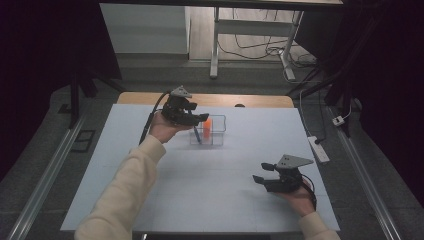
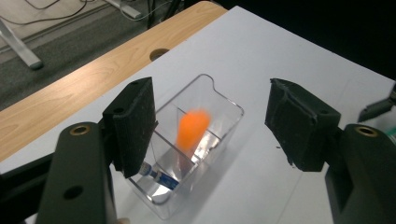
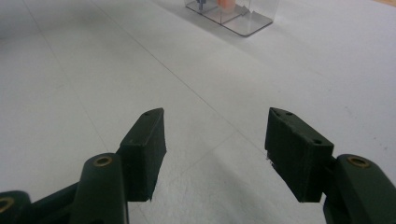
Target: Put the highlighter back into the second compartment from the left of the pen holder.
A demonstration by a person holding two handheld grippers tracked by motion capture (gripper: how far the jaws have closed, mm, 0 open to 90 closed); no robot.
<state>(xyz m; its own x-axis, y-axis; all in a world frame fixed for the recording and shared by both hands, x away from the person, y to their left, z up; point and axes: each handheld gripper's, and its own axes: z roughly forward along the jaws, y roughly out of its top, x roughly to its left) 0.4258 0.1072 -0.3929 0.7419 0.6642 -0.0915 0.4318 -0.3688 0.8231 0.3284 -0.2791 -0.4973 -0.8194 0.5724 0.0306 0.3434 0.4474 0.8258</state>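
Observation:
A clear plastic bin (image 1: pixel 218 120) with a divider stands on the white mat at the far middle. An orange object (image 2: pixel 193 127), blurred, is inside the bin's middle compartment; it also shows from above (image 1: pixel 207 123). A blue pen (image 2: pixel 158 176) leans in the nearer compartment. My left gripper (image 2: pixel 210 95) hovers just above the bin, open, with nothing between its pads. From above, the left gripper (image 1: pixel 199 119) sits at the bin's left edge. My right gripper (image 1: pixel 260 172) rests low over the mat at the front right, open and empty (image 3: pixel 215 116), pointing towards the distant bin (image 3: pixel 243 21).
The white mat (image 1: pixel 200 190) covers a wooden table whose far strip (image 1: pixel 250 100) has a round hole (image 2: pixel 159 54). A white power strip (image 1: pixel 319 148) lies on the floor to the right. Another desk's legs (image 1: pixel 215 50) stand behind.

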